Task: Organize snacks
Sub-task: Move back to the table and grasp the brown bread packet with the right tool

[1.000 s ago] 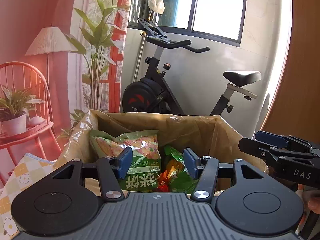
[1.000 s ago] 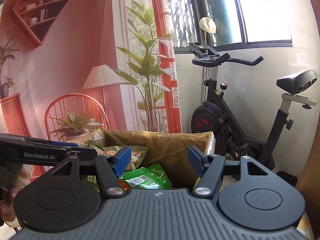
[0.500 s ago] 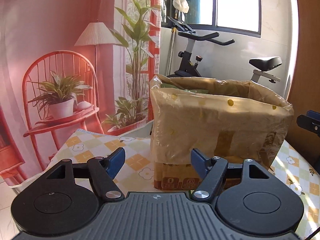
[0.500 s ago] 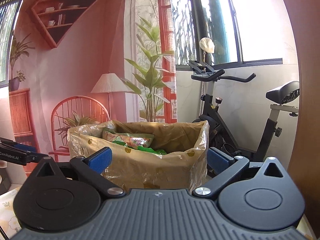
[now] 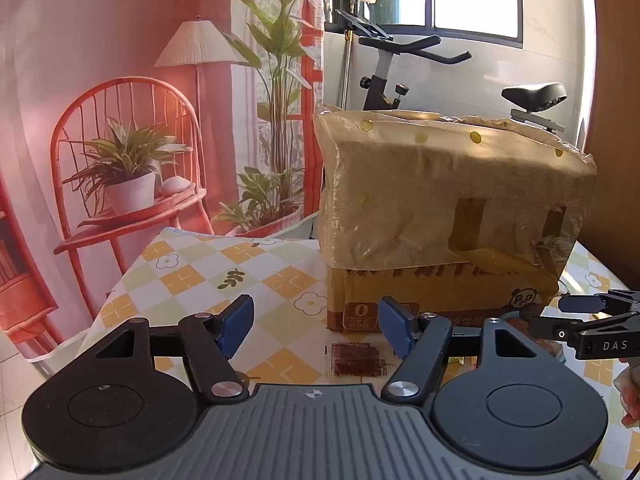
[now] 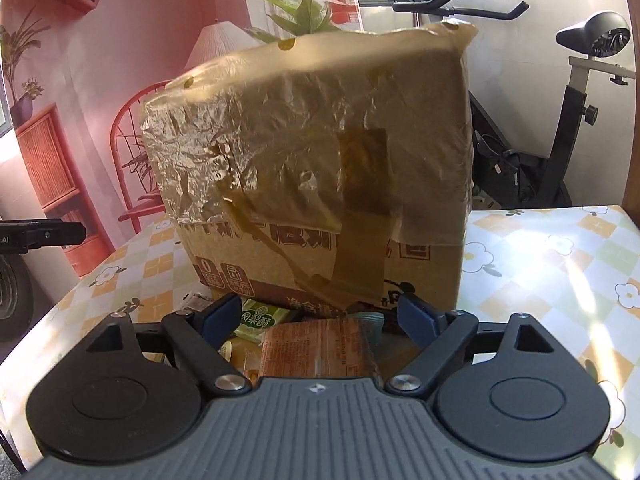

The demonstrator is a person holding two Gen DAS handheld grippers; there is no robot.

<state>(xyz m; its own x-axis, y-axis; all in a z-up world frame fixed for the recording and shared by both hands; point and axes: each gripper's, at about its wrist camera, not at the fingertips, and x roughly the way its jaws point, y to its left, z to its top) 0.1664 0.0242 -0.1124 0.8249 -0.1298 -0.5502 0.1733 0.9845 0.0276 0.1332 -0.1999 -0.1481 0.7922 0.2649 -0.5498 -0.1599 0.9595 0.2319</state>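
Note:
A tall cardboard box (image 5: pixel 440 216) wrapped in brown tape stands on the checked tablecloth; it also shows in the right wrist view (image 6: pixel 316 172). Its inside is hidden from here. My left gripper (image 5: pixel 316 326) is open and empty, low over the table in front of the box, above a small clear packet of reddish snack (image 5: pixel 354 360). My right gripper (image 6: pixel 316 320) is open and empty, just above an orange snack packet (image 6: pixel 320 350) and a green packet (image 6: pixel 260 318) lying at the box's foot. The right gripper also shows at the edge of the left wrist view (image 5: pixel 592 328).
The table (image 5: pixel 192 276) has a yellow and green checked cloth with flowers. An exercise bike (image 5: pixel 400 64) stands behind it by the window. A red chair with a potted plant (image 5: pixel 128 168) stands to the left. More small packets lie under my right gripper.
Both grippers have dropped from above the box's open top down to table level in front of it. The snack bags inside are no longer visible. Both stay open.

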